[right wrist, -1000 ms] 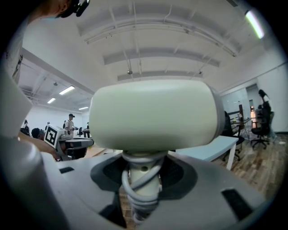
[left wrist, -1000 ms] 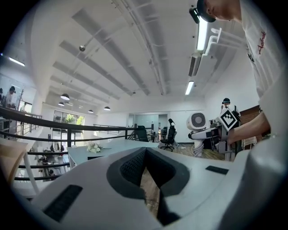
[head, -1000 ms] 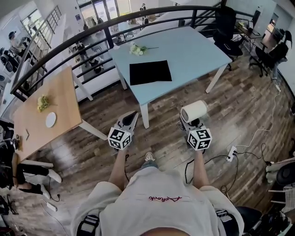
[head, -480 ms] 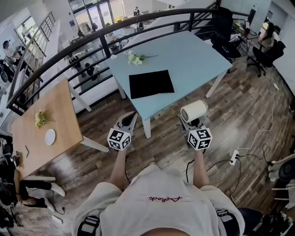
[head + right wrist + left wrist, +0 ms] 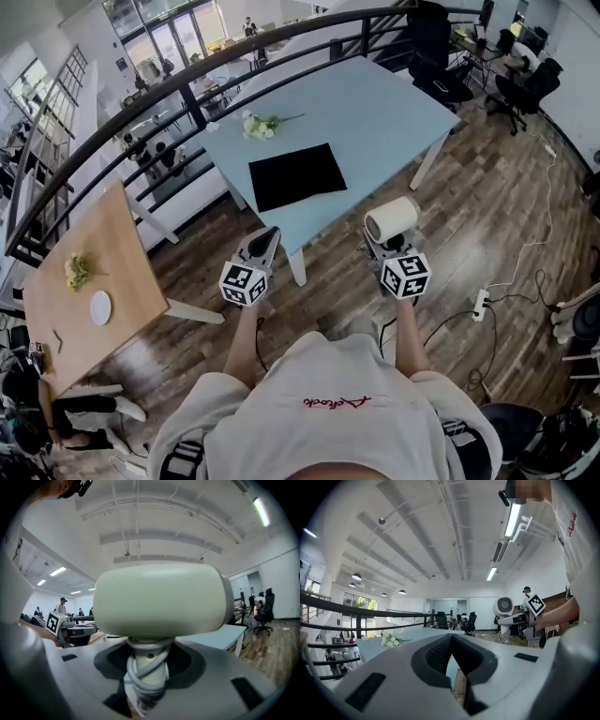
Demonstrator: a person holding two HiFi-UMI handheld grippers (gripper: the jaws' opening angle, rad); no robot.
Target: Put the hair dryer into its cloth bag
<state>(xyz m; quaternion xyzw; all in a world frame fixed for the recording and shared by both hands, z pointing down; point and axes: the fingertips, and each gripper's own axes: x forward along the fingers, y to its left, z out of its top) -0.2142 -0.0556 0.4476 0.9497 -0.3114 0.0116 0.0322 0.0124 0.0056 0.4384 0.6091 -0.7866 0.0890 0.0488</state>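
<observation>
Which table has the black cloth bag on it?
The light-blue table ahead: the cloth bag lies flat on it. The wooden table at left has none.

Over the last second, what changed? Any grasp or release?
The person has walked toward the blue table, carrying both grippers closer to its near corner and to the black cloth bag. Nothing was grasped or released. The right tongs still clamp the hair dryer by its handle, the left tongs stay shut and empty, and the bag still lies flat.
</observation>
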